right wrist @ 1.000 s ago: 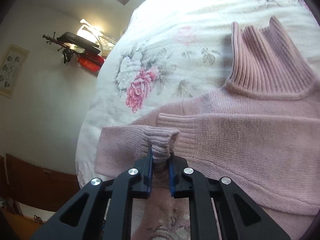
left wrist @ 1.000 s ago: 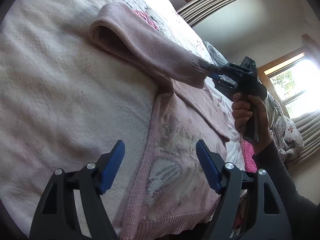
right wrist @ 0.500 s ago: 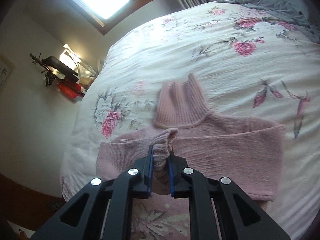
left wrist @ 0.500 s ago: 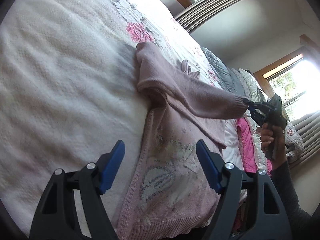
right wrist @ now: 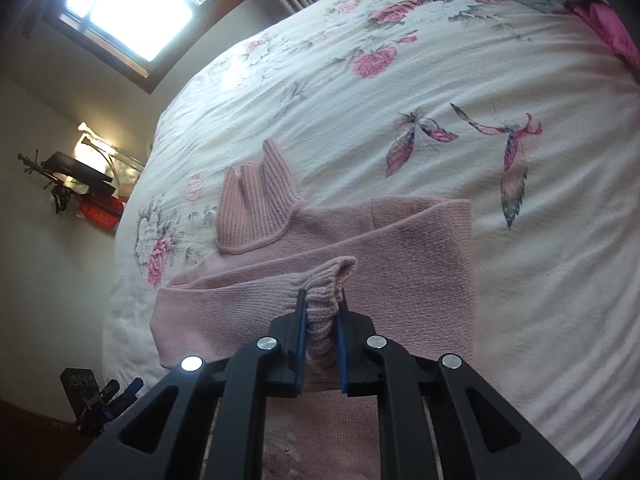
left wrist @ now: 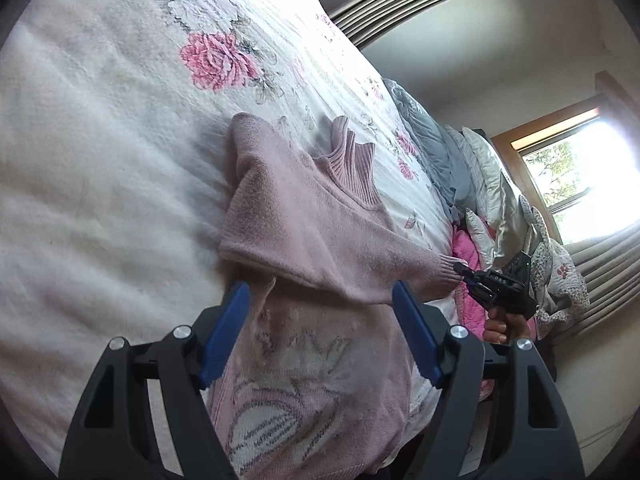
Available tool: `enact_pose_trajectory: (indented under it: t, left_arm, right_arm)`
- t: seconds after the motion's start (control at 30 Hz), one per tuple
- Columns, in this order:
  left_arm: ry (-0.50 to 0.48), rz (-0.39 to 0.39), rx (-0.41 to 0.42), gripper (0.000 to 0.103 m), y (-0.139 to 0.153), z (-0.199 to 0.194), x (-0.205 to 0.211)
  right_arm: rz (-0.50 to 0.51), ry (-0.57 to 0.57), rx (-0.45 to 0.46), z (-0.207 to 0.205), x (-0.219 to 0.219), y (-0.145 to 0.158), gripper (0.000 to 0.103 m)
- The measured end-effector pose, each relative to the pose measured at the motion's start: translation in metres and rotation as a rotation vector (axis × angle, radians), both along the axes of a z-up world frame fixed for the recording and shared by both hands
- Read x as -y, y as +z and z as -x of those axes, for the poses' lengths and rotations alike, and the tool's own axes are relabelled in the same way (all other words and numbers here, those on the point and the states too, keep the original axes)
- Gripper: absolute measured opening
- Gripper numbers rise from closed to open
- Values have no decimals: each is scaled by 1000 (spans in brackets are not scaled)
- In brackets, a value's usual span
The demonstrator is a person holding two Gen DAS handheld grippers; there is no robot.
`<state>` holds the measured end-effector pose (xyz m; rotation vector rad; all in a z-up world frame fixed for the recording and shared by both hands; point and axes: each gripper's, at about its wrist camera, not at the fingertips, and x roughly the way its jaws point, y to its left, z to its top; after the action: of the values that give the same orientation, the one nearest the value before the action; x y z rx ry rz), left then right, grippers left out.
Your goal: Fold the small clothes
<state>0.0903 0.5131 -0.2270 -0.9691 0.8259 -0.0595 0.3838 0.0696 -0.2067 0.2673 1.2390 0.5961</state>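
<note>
A pink knitted turtleneck sweater (left wrist: 320,216) lies on a white floral bedspread (left wrist: 100,160), its ribbed collar (right wrist: 256,208) pointing away. My right gripper (right wrist: 322,308) is shut on the ribbed cuff (right wrist: 324,292) of one sleeve, which is drawn across the sweater's chest. In the left wrist view that same right gripper (left wrist: 466,276) shows at the right, held by a hand (left wrist: 500,326), with the sleeve stretched to it. My left gripper (left wrist: 320,304) hovers open above the sweater's patterned front, with nothing between its blue fingers (left wrist: 226,332).
Grey and pink bedding and pillows (left wrist: 472,168) are piled at the bed's far side under a bright window (left wrist: 580,184). A shelf with a lamp and dark objects (right wrist: 80,184) hangs on the wall. The bed edge runs close below both grippers.
The right gripper has pulled the sleeve cuff across the sweater toward the bed's near side, so the sleeve now lies over the chest. The left gripper has stayed open and drawn back.
</note>
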Motion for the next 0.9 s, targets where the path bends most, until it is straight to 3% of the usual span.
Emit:
enact_pose_trajectory:
  t: [0.47, 0.53, 0.6, 0.7, 0.9]
  left_arm:
    - [-97, -50, -41, 72, -10, -63, 26]
    - [-105, -56, -49, 72, -11, -68, 26]
    - [-108, -62, -47, 72, -8, -73, 22]
    - [-103, -62, -36, 73, -2, -80, 11]
    - [-120, -74, -56, 73, -3, -108, -4]
  right_arm:
    - [17, -91, -91, -22, 45, -61, 12]
    - [-8, -85, -111, -25, 46, -67, 17]
    - [-28, -138, -115, -27, 57, -67, 35]
    - [-59, -168, -111, -29, 71, -65, 36]
    - [-23, -93, -111, -23, 60, -72, 36]
